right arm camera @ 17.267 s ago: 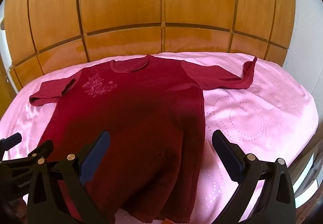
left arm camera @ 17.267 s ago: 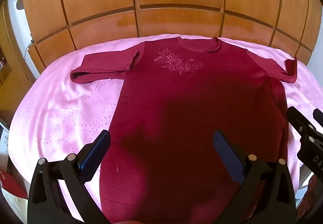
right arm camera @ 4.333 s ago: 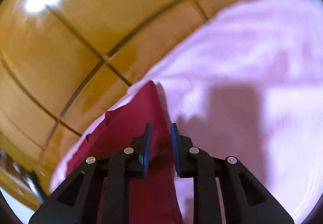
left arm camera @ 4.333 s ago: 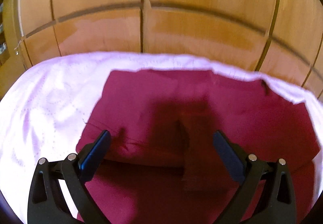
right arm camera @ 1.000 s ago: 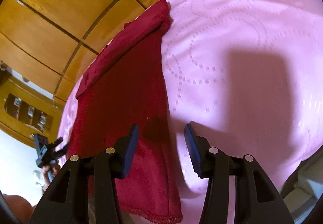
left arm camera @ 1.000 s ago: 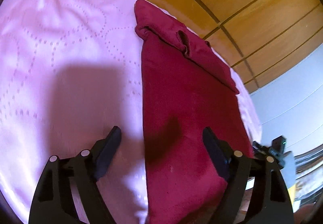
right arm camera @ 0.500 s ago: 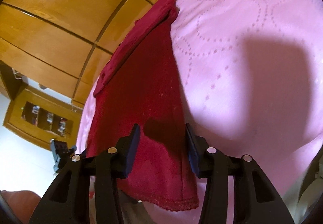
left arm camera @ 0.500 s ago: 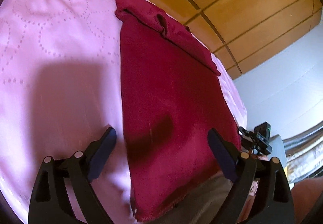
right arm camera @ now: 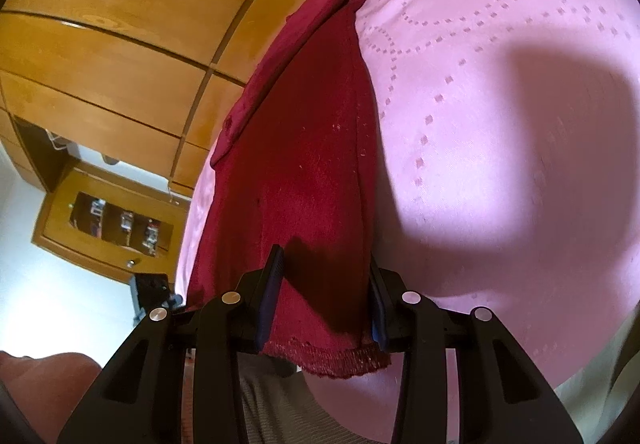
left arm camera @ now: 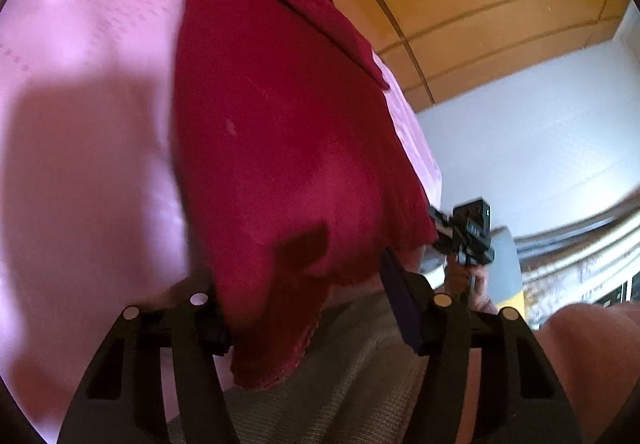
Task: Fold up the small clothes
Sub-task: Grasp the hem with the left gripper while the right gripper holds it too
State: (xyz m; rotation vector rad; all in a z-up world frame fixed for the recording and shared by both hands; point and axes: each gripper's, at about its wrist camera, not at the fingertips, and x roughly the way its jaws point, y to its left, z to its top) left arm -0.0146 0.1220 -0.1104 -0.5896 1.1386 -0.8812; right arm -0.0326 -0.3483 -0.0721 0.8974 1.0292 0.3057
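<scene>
Red garment (left arm camera: 280, 132) folded long on pink bed (left arm camera: 80, 124), wooden panels behind. Left gripper (left arm camera: 304, 308) and right gripper (right arm camera: 322, 300) closing, fingers still apart, straddling hem corners.

My left wrist camera is looking close along the red garment (left arm camera: 280, 148) toward one o'clock. My right one is facing eleven o'clock, sharing that garment (right arm camera: 304, 164) and the pink bedspread (right arm camera: 500, 124).

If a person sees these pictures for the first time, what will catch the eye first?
First, the dark red garment, folded into a long strip down the middle of the pink bedspread, with its hem hanging over the near edge. Next, the black left gripper and right gripper, one at each hem corner, their fingers around the cloth. Behind stands a shiny wooden wardrobe.
</scene>
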